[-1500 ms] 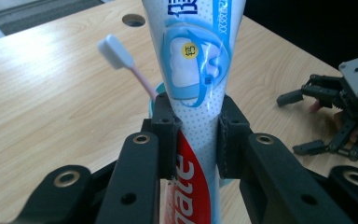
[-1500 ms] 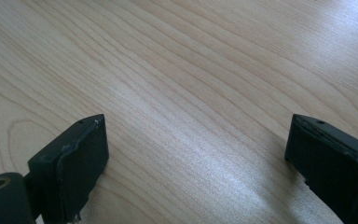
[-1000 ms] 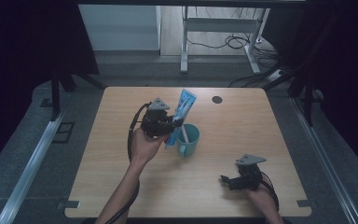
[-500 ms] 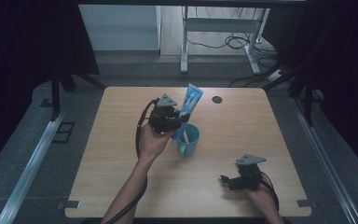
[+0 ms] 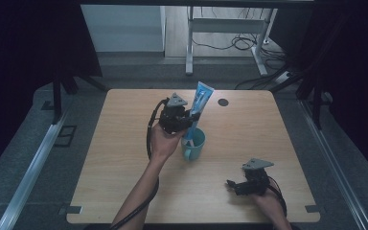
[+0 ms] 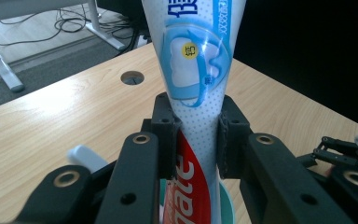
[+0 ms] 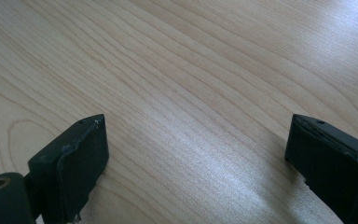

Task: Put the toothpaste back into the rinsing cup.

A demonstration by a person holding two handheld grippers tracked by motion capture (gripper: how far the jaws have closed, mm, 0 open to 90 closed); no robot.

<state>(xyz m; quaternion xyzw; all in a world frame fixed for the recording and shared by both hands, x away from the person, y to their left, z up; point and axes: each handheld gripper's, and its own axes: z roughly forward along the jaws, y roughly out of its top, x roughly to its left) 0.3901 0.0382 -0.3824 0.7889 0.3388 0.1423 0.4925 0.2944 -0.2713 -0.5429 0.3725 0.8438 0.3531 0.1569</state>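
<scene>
A pale wooden counter is seen in a dim room, with grey flooring around it, white desk legs and cables beyond its far edge, and a round cable hole set near that edge at about one o'clock from the counter's middle.

The left forearm is extended from the bottom edge up toward the centre, the hand wrapped round the left gripper, which is raised above the counter and pointed toward three o'clock. Its jaws are closed narrowly on a toothpaste tube; in the left gripper view the pads are pressed against both sides of the tube where the blue-and-white print meets the red. The tube is held nearly upright, tilted slightly toward one o'clock, its lower end inside a teal mug that stands near the counter's middle, just at five o'clock of the gripper. A white object, too hidden to identify, is also seen in the mug.

The right hand is rested low at the counter's five o'clock corner. The right gripper is pointed toward nine o'clock, its jaws spread wide over bare wood, with nothing between them.
</scene>
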